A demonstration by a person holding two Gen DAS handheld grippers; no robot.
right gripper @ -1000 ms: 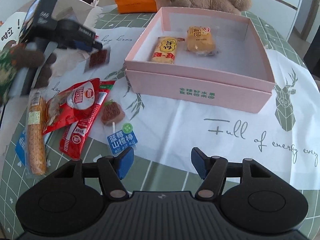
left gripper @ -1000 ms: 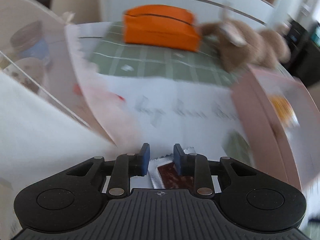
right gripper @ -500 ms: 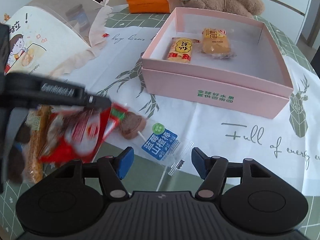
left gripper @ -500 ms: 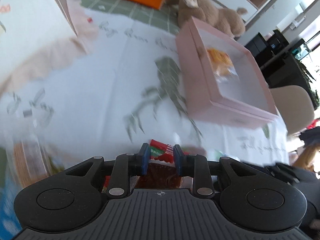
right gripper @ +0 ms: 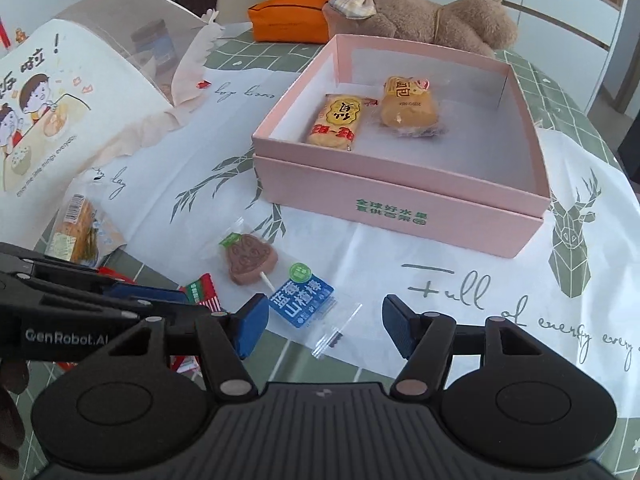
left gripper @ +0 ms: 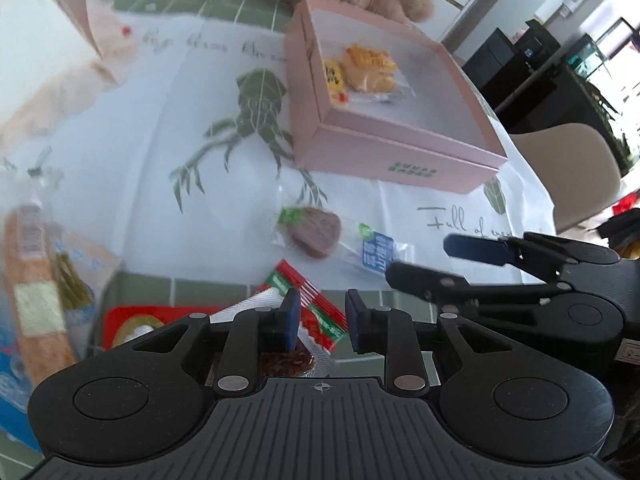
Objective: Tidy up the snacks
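Note:
My left gripper [left gripper: 322, 320] hovers low over red snack packets [left gripper: 316, 308] at the table's near edge. Its jaws are closing on a small dark snack packet [left gripper: 286, 358], which sits low between them, mostly behind the left pad. Close on its right, my right gripper [right gripper: 324, 326] stands open with nothing between its fingers, just short of a brown lollipop [right gripper: 250, 260] and its blue tag [right gripper: 302, 298]. Beyond them the open pink box [right gripper: 400, 208] holds two yellow wrapped snacks [right gripper: 338, 126]. From the right wrist view the left gripper [right gripper: 192, 304] reaches in from the left.
A long bread-stick packet [right gripper: 76, 236] lies at the left, with a big cartoon-printed bag [right gripper: 52, 108] behind it. A brown plush toy [right gripper: 440, 20] and an orange pouch [right gripper: 288, 18] sit behind the box. A beige chair [left gripper: 572, 168] stands off the table's right side.
My left gripper swung from the far left by the big bag to the near edge beside the right gripper, still carrying the dark packet. The right gripper barely moved.

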